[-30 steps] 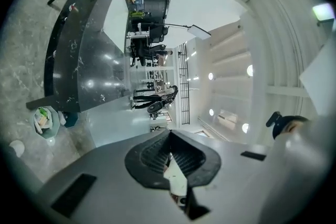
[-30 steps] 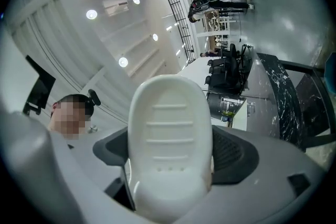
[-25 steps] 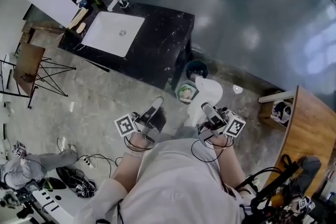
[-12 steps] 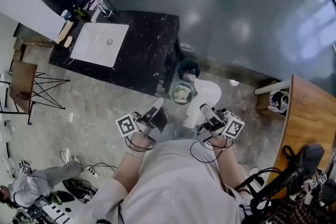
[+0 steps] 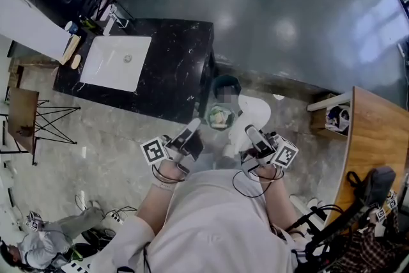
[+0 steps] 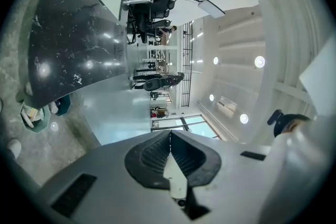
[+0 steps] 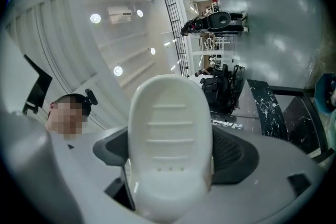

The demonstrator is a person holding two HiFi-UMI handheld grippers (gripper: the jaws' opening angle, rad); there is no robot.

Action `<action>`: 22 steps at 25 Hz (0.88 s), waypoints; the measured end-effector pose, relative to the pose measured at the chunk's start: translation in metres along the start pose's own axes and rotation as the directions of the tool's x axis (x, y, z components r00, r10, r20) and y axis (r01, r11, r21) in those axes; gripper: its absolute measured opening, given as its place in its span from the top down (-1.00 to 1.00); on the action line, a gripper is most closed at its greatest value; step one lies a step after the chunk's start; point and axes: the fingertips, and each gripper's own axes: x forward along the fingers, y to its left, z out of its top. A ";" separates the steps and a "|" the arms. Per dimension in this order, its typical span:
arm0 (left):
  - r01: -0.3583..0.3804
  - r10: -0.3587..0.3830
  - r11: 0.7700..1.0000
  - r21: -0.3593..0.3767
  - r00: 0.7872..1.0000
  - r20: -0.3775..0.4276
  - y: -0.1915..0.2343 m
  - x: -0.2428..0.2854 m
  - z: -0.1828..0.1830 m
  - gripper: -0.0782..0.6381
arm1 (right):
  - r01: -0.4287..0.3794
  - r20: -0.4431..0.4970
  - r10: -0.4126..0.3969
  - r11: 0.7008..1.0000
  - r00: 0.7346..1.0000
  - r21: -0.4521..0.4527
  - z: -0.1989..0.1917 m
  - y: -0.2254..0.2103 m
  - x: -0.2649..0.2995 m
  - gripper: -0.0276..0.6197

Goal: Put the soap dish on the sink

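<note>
Right gripper (image 5: 254, 136) clamped on the white soap dish (image 7: 170, 139), which projects forward from between its jaws. Left gripper (image 6: 170, 153) alongside, jaws pressed together, empty. White sink (image 5: 114, 64), set in a black counter (image 5: 182, 67), lies well ahead and leftward.

No words, numbers or brand names can be read anywhere. The only printed signs are black-and-white square markers (patterns, not letters) on the left cube (image 5: 153, 151) and right cube (image 5: 285, 153).

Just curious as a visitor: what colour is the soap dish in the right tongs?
The soap dish is plain white; clearest in the right gripper view.
</note>
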 end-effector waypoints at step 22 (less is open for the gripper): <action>-0.089 0.080 0.996 0.010 0.933 0.350 0.008 -0.113 0.131 0.76 | 0.162 -0.326 -0.213 0.971 0.921 -0.177 -0.032 -0.126 0.141 -0.39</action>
